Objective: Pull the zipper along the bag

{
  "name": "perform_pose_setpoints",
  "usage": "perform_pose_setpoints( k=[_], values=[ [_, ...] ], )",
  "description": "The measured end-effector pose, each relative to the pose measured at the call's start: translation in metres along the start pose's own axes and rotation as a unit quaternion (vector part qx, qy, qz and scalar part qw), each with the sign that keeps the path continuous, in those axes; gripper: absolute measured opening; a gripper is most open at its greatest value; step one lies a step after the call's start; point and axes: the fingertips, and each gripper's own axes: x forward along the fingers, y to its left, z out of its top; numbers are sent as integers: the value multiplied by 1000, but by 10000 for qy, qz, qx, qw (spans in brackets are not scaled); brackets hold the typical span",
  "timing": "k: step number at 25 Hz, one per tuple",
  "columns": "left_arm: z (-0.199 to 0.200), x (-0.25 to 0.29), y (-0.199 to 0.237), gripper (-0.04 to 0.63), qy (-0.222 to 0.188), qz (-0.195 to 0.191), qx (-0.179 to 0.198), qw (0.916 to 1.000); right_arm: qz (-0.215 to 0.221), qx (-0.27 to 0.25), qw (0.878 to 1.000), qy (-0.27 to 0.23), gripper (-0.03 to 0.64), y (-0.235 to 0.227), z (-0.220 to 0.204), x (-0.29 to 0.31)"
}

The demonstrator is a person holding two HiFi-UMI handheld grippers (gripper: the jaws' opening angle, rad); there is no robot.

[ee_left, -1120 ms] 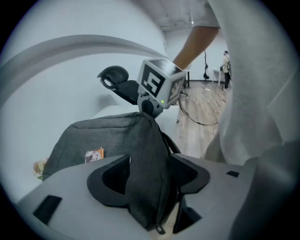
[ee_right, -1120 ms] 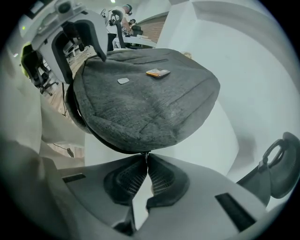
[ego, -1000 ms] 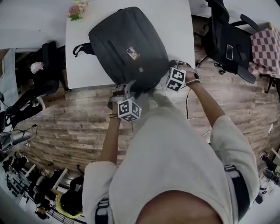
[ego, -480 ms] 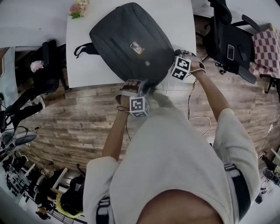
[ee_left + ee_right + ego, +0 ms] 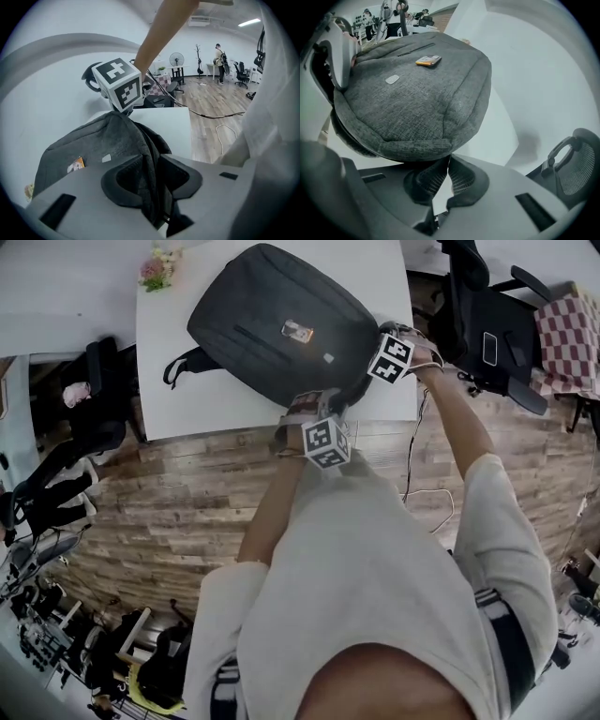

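The gray bag [image 5: 272,324] lies flat on the white counter [image 5: 173,399], reaching its front edge. The left hand-held gripper [image 5: 153,180] has just been closing and grasps a fold of the bag's near edge. The right hand-held gripper [image 5: 447,161] is clenched at the bag's rim.

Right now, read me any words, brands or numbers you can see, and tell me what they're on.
Nothing here can be read as text.
The orange patch on the bag: print too small and blurred to read.
The small pale tag near it: nothing legible.
The marker cubes: black-and-white squares only, no letters or numbers.
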Motion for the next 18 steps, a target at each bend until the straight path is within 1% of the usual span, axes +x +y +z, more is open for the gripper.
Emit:
perform_pose_setpoints(
  k=[4,9,14,18],
  values=[
    [-1,1,2,129,-39,-27,-121,9999,-37,62,10000,-17,20,9,-2,-6],
    [-2,3,2,129,-33,-110,-270,9996,41,269,9996,112,21,37,-11,-23],
    [-4,4,4,129,-44,-52,-317,9995,212,255,9992,238,23,86,-8,-48],
    [-3,7,1,129,-72,-87,-302,9995,290,653,9967,386,29,111,-3,-64]
  ],
)
